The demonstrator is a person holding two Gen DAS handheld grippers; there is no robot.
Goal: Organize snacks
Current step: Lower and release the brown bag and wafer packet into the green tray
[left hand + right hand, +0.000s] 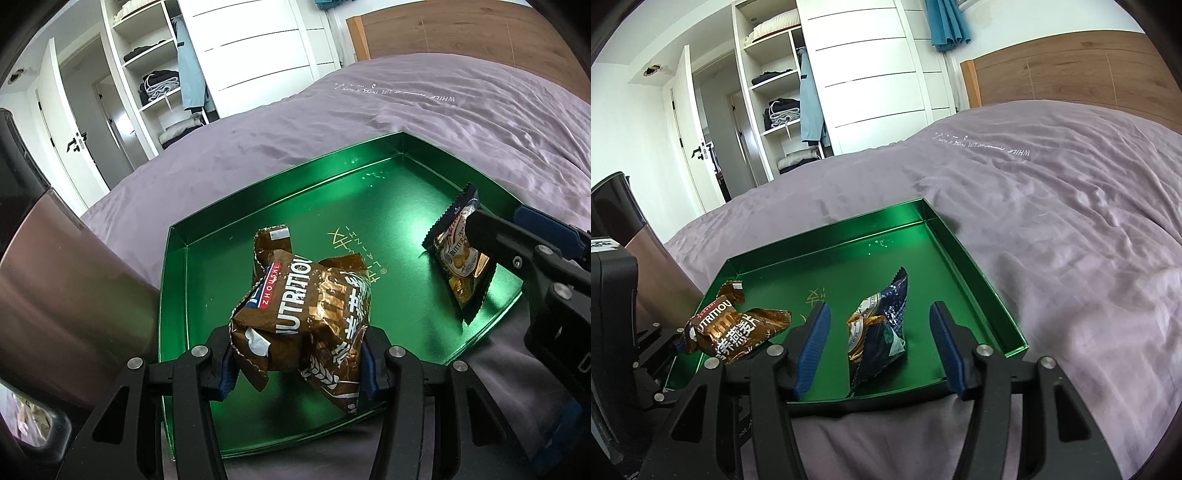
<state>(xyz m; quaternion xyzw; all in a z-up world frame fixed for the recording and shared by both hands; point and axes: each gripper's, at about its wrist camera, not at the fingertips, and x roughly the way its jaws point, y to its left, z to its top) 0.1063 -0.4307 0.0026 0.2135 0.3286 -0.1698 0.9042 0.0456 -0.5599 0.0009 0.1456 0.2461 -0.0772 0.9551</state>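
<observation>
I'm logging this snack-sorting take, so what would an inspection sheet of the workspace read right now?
Surface: purple bedsheet, wrinkled, carrying a green tray.
Job's things: brown oat snack bag, crumpled, over the tray's near left part; dark blue butter cookie packet on the tray floor, right side.
Clutter: a few pale specks near the tray's far corner.
Grippers: left tool shut on the brown oat snack bag; right tool open, its fingers either side of the cookie packet.
Cables: nothing seen.
Surroundings: metallic bin at left, white wardrobe, wooden headboard, open door.
</observation>
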